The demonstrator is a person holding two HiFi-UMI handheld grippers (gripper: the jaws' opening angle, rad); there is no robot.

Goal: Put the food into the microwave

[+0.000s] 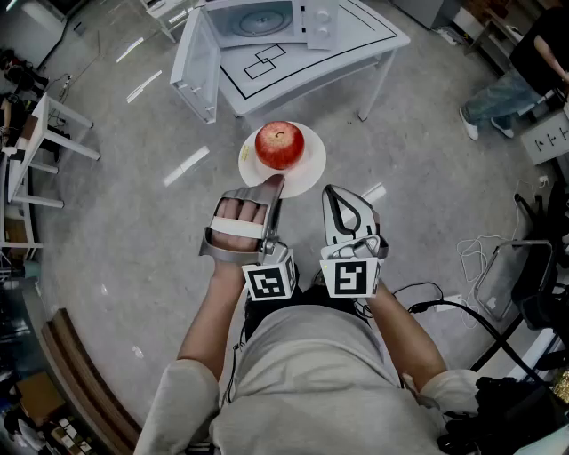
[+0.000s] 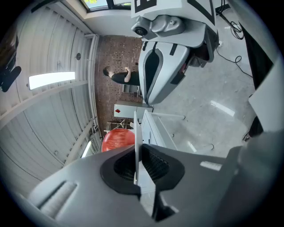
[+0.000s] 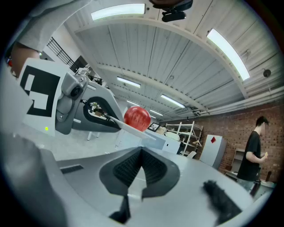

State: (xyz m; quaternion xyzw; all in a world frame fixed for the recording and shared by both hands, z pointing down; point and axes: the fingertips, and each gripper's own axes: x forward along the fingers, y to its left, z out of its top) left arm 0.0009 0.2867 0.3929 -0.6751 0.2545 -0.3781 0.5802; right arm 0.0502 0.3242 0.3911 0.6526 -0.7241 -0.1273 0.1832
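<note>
We hold the plate (image 1: 308, 174) bearing the apple (image 1: 279, 145) by its rim in our left tool (image 1: 273, 184), our right tool (image 1: 335, 194) closed on nothing, with the open microwave (image 1: 267, 19) well ahead, not yet loaded.

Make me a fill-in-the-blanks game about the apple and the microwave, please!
1. The apple is coloured ____.
2. The left gripper is shut on the rim of the ____.
3. The door of the microwave stands ____.
4. The right gripper is shut and holds ____.

Missing words: red; plate; open; nothing.
</note>
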